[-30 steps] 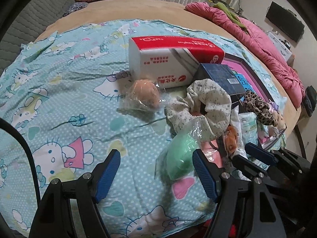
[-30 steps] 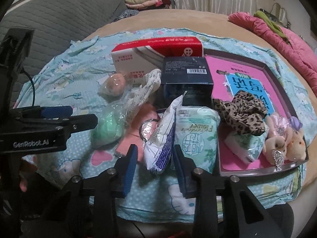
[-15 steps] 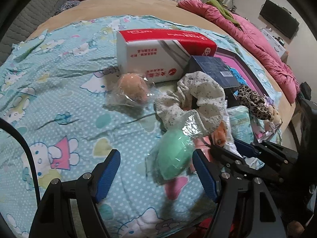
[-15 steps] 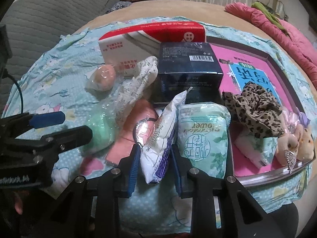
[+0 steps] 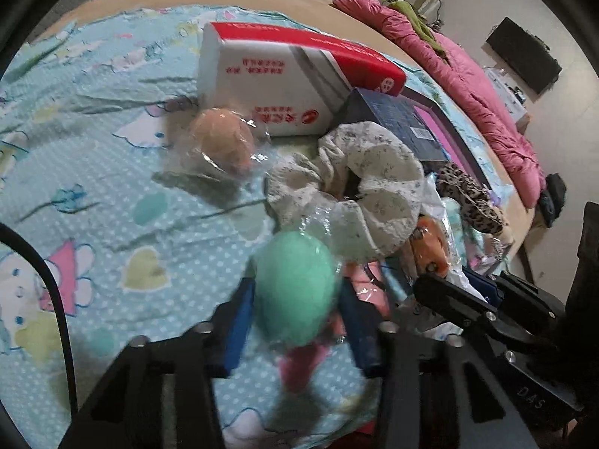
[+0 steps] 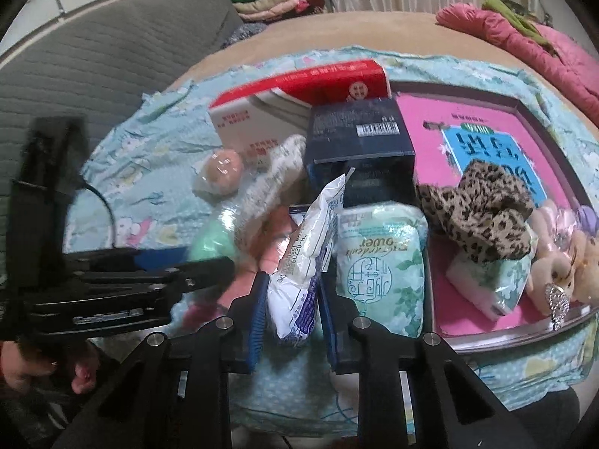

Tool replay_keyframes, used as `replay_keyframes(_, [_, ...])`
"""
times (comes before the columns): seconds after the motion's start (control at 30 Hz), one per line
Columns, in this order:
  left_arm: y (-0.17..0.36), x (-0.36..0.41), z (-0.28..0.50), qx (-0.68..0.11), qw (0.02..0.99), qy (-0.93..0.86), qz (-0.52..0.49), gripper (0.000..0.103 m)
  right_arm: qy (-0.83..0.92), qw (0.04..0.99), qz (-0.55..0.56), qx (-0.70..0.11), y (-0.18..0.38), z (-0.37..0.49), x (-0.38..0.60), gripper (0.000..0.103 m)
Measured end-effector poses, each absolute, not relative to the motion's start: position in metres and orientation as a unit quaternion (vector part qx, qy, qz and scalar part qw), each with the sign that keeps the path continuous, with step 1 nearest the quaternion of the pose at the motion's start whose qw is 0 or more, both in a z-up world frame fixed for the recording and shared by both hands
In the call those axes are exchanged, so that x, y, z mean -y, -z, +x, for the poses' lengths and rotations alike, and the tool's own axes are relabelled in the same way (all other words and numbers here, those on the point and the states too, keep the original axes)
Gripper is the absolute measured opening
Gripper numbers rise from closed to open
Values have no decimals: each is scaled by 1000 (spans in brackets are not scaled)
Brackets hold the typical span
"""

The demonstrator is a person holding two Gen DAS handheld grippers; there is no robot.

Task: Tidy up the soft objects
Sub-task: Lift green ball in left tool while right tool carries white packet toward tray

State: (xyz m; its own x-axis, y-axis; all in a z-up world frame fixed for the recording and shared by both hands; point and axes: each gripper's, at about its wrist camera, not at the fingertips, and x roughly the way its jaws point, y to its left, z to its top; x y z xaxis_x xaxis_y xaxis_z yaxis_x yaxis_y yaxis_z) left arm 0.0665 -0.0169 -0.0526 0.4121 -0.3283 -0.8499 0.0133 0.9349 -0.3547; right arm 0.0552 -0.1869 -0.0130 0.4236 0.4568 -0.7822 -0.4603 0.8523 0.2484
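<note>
Mint-green and egg-shaped, the sponge [image 5: 295,292] in crinkly clear film sits between the left gripper [image 5: 295,331] as its jaws close, blue pads at both flanks. Over on the right gripper [image 6: 290,308], pads pinch a glossy white pouch [image 6: 309,258], upright beside the soft tissue pack [image 6: 382,265] on the dotted bedsheet [image 5: 112,194].

Left wrist view: looks steeply down along its own blue fingers [image 5: 239,321], close over the blue patterned sheet [image 5: 93,202], red-and-white box [image 5: 277,86] ahead.

Right wrist view: also tilted down, close, to the right of that box [image 6: 299,101], pink tray [image 6: 483,138] ahead right.

Both 2 views share the box, green sponge [image 5: 295,288] [image 6: 211,239], white scrunchie [image 5: 359,183].
</note>
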Motion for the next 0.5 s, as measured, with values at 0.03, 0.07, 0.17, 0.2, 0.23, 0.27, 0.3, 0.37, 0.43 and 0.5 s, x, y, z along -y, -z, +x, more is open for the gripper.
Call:
replay_keyframes(0.03, [52,18,67,-530,830,102,-143,41,-273,844,-2,-462,12,55,187,26])
replay_keyframes(0.07, [51,18,66,-528,831,102,-140,41,-273,844,-1,-461,11,54,186,26])
replay_keyframes(0.17, [46,17,64,-522,836,98,-138,40,-274,849,1,-453,6,52,189,26])
replay_keyframes(0.2, [45,16,62,-520,837,97,-138,40,-273,850,2,-450,4,51,191,26])
replay_keyframes(0.23, [42,14,60,-517,839,95,-139,40,-273,852,3,-447,2,50,192,26])
replay_keyframes(0.27, [39,12,58,-512,843,93,-140,40,-273,853,3,-445,0,50,194,26])
replay_keyframes(0.3, [35,11,56,-508,845,91,-142,40,-271,856,4,-441,-2,49,196,26])
replay_keyframes(0.37, [29,8,53,-502,848,86,-146,40,-268,859,7,-437,-6,48,200,25])
replay_keyframes(0.43, [23,6,49,-495,852,81,-148,40,-265,862,14,-432,-9,48,205,25])
replay_keyframes(0.5, [17,5,49,-489,856,76,-148,40,-264,864,21,-427,-13,47,211,25])
